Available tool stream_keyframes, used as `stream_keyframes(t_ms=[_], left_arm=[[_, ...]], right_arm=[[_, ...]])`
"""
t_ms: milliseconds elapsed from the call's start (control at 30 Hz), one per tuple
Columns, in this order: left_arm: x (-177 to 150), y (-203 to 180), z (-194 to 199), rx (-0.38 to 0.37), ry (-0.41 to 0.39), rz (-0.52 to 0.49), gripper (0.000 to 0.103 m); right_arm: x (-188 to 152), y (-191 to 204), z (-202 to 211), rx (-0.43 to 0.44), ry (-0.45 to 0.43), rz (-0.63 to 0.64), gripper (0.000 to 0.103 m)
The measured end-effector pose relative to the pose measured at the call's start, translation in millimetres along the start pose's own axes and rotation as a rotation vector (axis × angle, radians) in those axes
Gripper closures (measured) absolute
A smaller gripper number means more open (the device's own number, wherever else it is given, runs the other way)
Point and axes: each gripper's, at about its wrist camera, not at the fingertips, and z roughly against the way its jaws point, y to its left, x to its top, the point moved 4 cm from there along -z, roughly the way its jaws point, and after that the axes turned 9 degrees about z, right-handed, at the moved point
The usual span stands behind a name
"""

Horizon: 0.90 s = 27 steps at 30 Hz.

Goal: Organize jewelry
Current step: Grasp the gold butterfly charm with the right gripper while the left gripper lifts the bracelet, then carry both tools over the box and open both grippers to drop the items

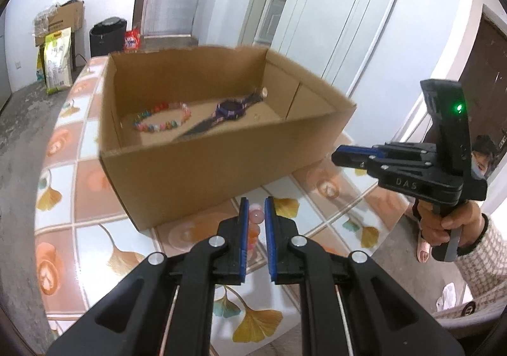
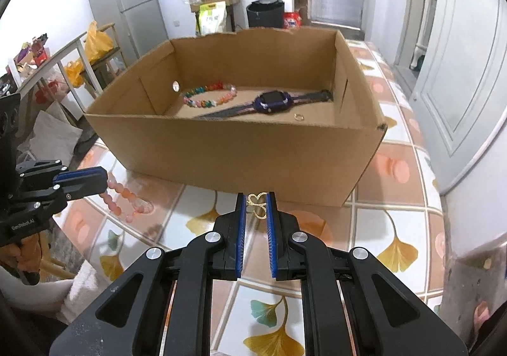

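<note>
The open cardboard box (image 2: pixel 240 150) is filling mid-frame, already holding a multicolored bead bracelet (image 2: pixel 207 97), a purple watch (image 2: pixel 272 101) and a small ring (image 2: pixel 298 117). You are pinching a pink bead bracelet (image 2: pixel 125 197) in the left gripper (image 1: pixel 255 213) at lower left, so be lifting it clear of the rim before releasing. Your right gripper (image 2: pixel 256 207), at lower centre, is clamping a delicate gold butterfly-shaped piece (image 2: pixel 257 202); be keeping that squeeze light.

left wrist: faces box (image 1: pixel 202 121) closely | right wrist: likewise (apparently nearer) | shared: box
</note>
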Motion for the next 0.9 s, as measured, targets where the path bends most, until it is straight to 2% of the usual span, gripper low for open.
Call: stream_keyframes(t_ms=[200,300,400,533,600,700,900], left_arm=[[21,-3,36,-0.07,-0.051,0.031,0.094],[38,-7,54,-0.127,-0.078,0.045,0.094],[63,-14,70,-0.181,-0.115,0.03,0.094],[92,-19,71,-0.198,-0.128,-0.004,0.094],[103,-19,63,-0.183,-0.123,-0.017,0.094],[121,-14,41,-0.162,-0.089,-0.021,0.094],[136,4,-16,-0.104,0.026,-0.001,0.094]], right_arm=[[21,4,24,0.036,-0.061,0.0,0.093],[35,6,36,0.046,-0.099,0.012,0.093],[55,5,46,0.065,-0.14,0.026,0.093],[81,-5,42,0.066,-0.152,0.054,0.093],[91,-12,34,0.065,-0.135,0.063,0.093],[101,-25,8,0.09,-0.061,0.071,0.093],[102,-46,-61,0.084,0.171,0.101,0.092]])
